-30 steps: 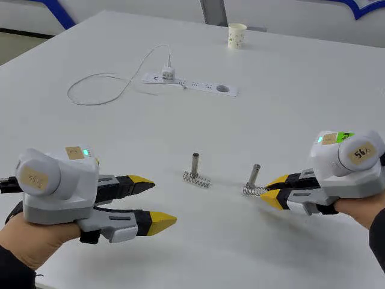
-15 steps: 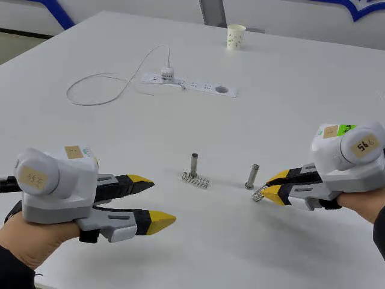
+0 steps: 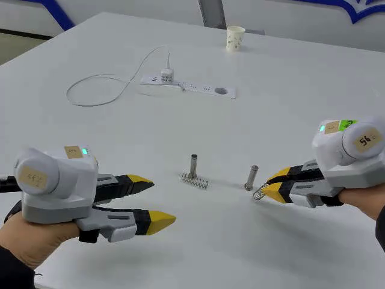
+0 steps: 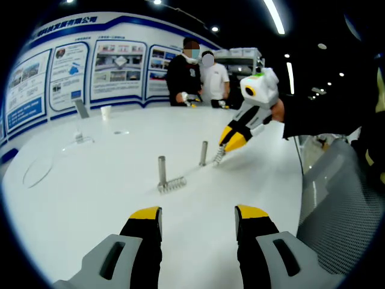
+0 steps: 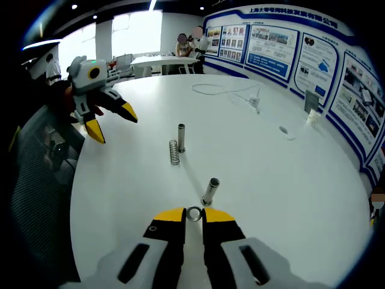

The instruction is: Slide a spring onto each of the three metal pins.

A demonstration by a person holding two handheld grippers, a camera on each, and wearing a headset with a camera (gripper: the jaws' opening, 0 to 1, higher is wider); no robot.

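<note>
Two upright metal pins stand on the white table [image 3: 120,138]: a left pin [image 3: 193,165] and a right pin [image 3: 252,177]. One spring [image 3: 195,179] lies flat at the left pin's foot. My right gripper [image 3: 272,188] is shut on a second spring [image 3: 260,192], which sticks out of its tips just right of the right pin and a little above the table. In the right gripper view that spring [image 5: 194,213] sits end-on between the yellow tips, just short of the nearer pin [image 5: 210,191]. My left gripper [image 3: 157,201] hovers open at lower left, holding nothing.
A white power strip [image 3: 189,86] with a looped cable [image 3: 96,90] lies at the far middle of the table. A paper cup [image 3: 235,37] stands near the far edge. People [image 4: 201,75] stand beyond the table.
My right gripper has closed on the spring that lay at the right pin's foot and lifted it slightly, drawing back to the right. The left gripper has stayed put.
</note>
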